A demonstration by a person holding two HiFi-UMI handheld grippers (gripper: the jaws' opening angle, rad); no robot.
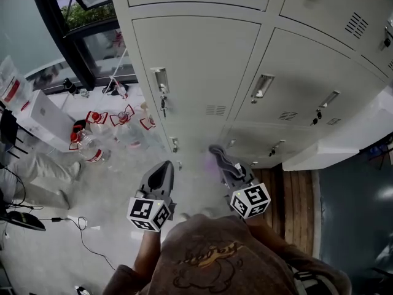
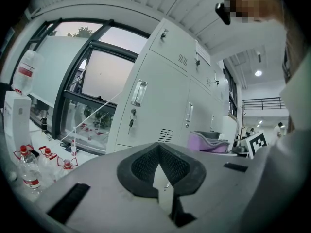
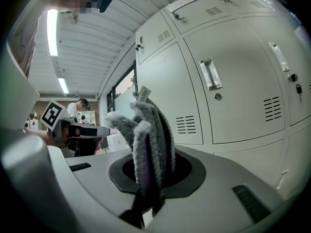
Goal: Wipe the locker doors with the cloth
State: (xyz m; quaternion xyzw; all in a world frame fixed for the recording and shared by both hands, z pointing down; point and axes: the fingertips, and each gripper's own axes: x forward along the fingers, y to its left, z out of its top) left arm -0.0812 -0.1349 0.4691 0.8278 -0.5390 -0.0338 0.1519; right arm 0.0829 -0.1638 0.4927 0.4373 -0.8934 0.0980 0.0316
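Pale grey locker doors [image 1: 196, 66] with metal handles and keys stand in front of me. My right gripper [image 1: 226, 165] is shut on a fluffy grey and purple cloth [image 1: 220, 158], held a short way off the lower doors. In the right gripper view the cloth [image 3: 150, 135] sticks up from between the jaws of that gripper [image 3: 148, 178], with a locker door [image 3: 233, 81] behind it. My left gripper [image 1: 162, 172] hovers beside it at the left, shut and holding nothing. In the left gripper view its jaws [image 2: 158, 152] meet at the tip, and the cloth [image 2: 211, 141] shows at the right.
Several water bottles with red labels [image 1: 92, 134] and a white box [image 1: 46, 118] sit on the floor at the left, by a dark-framed window [image 1: 92, 35]. Cables [image 1: 80, 226] trail at lower left. A wooden strip [image 1: 295, 195] and a white ledge [image 1: 344, 140] lie at the right.
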